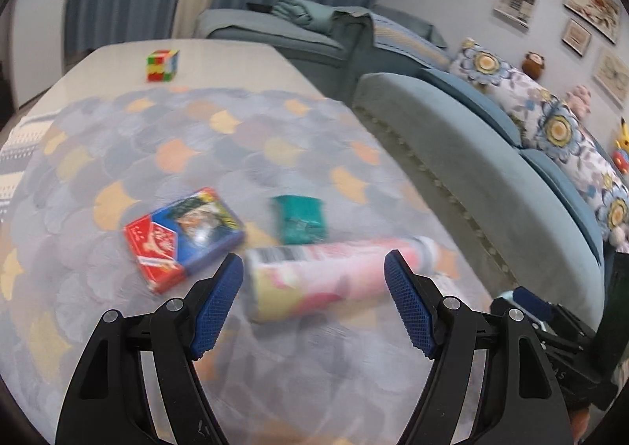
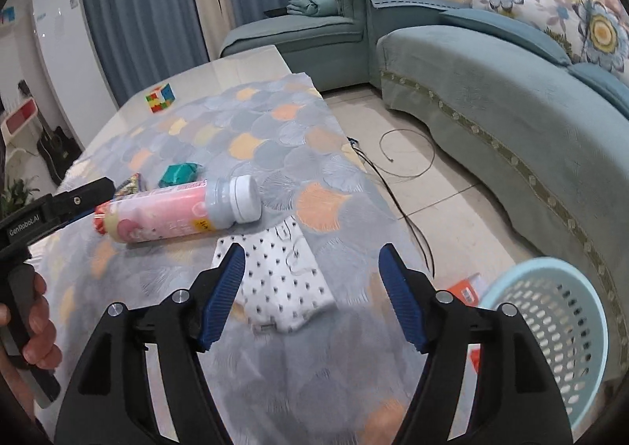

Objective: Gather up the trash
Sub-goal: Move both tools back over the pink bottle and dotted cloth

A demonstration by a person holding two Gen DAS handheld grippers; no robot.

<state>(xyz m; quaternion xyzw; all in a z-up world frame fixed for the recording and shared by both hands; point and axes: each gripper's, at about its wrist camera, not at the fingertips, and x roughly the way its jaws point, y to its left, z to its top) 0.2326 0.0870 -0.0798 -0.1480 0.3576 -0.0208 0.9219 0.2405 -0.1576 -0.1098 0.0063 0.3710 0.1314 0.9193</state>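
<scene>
A pink bottle (image 1: 334,276) with a white cap lies on its side on the patterned cloth (image 1: 196,138); it also shows in the right wrist view (image 2: 173,215). My left gripper (image 1: 314,272) is open, its fingers either side of the bottle, just in front of it. A red and blue carton (image 1: 182,236) and a green wrapper (image 1: 300,219) lie behind it. My right gripper (image 2: 310,268) is open and empty above a white dotted packet (image 2: 281,280). A light blue basket (image 2: 550,331) stands on the floor to the right.
A colour cube (image 1: 162,65) sits at the table's far end. A teal sofa (image 2: 491,99) runs along the right. A cable (image 2: 401,185) and an orange box (image 2: 466,289) lie on the tiled floor beside the table.
</scene>
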